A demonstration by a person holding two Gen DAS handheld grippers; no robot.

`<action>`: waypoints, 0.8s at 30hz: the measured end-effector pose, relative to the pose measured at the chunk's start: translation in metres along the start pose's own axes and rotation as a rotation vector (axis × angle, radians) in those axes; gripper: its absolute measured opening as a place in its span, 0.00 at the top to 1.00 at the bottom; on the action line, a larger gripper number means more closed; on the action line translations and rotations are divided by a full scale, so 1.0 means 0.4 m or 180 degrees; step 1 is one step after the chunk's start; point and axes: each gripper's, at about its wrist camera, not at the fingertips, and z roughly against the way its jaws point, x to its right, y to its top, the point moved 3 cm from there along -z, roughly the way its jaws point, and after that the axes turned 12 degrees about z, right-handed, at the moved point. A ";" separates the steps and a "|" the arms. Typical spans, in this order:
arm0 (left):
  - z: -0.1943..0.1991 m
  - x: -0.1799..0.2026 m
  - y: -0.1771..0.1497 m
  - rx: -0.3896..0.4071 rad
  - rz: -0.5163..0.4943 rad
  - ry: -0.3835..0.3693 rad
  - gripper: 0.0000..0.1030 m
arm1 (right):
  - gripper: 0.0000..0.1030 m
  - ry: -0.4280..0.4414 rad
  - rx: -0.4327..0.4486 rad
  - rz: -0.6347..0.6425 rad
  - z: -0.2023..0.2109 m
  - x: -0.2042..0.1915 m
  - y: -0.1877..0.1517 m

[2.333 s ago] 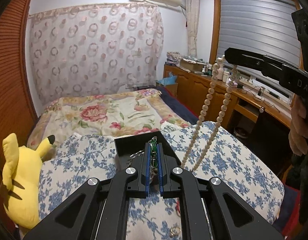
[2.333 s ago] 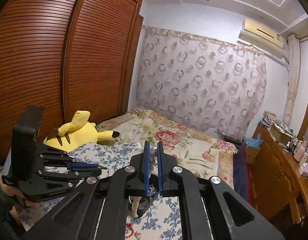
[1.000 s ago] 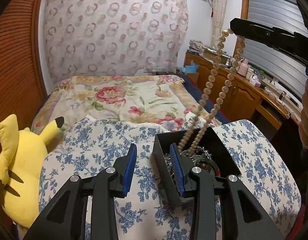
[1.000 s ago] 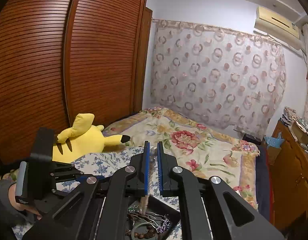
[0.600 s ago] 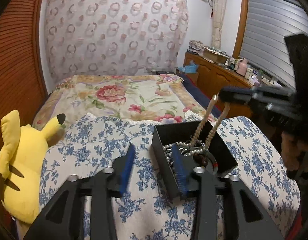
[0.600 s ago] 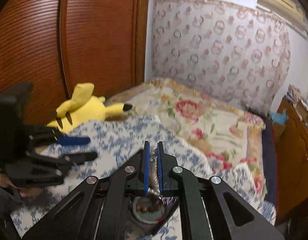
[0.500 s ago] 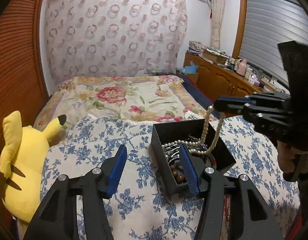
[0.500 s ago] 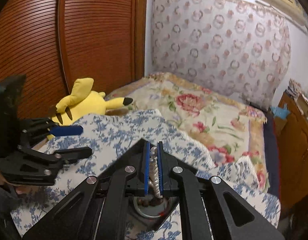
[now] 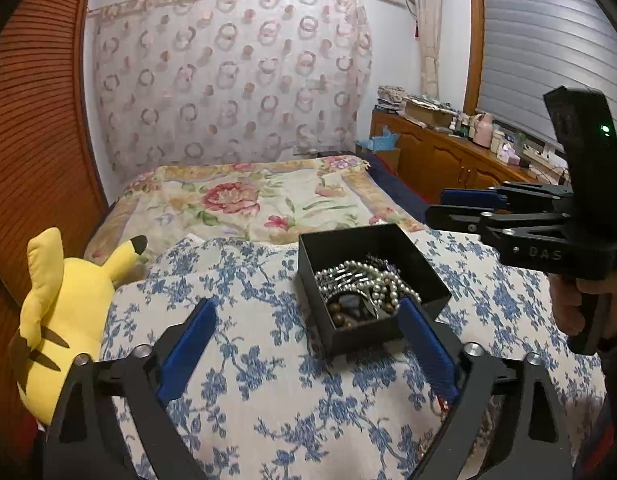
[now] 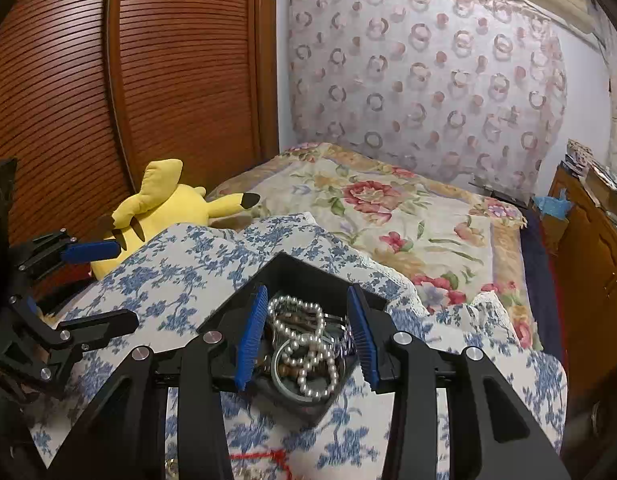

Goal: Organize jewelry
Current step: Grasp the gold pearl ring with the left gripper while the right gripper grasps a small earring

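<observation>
The pearl necklace (image 10: 304, 344) lies coiled in the open black box (image 9: 360, 246), on top of brown beads and other jewelry; the box sits on the blue-flowered quilt (image 9: 244, 344) on the bed; the right gripper (image 10: 306, 336) hovers just over the box, its jaws opening, the pearls seen between them but untouched by the blue pads; the left gripper (image 9: 304, 344) is beside the box's near corner, jaws opening wide and holding nothing; a yellow plush toy (image 9: 56, 312) rests at the quilt's left edge.
</observation>
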 end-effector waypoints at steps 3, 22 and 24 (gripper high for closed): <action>0.015 0.006 -0.023 -0.0005 -0.0012 -0.0010 0.08 | 0.47 -0.0015 0.0032 -0.0043 0.037 -0.009 -0.035; 0.047 0.017 -0.214 -0.0316 0.0033 -0.0056 0.08 | 0.68 0.0070 -0.0403 -0.0163 0.063 -0.068 -0.277; 0.044 0.019 -0.229 -0.0365 0.0027 -0.0063 0.08 | 0.73 0.0062 -0.0474 -0.0211 0.052 -0.055 -0.295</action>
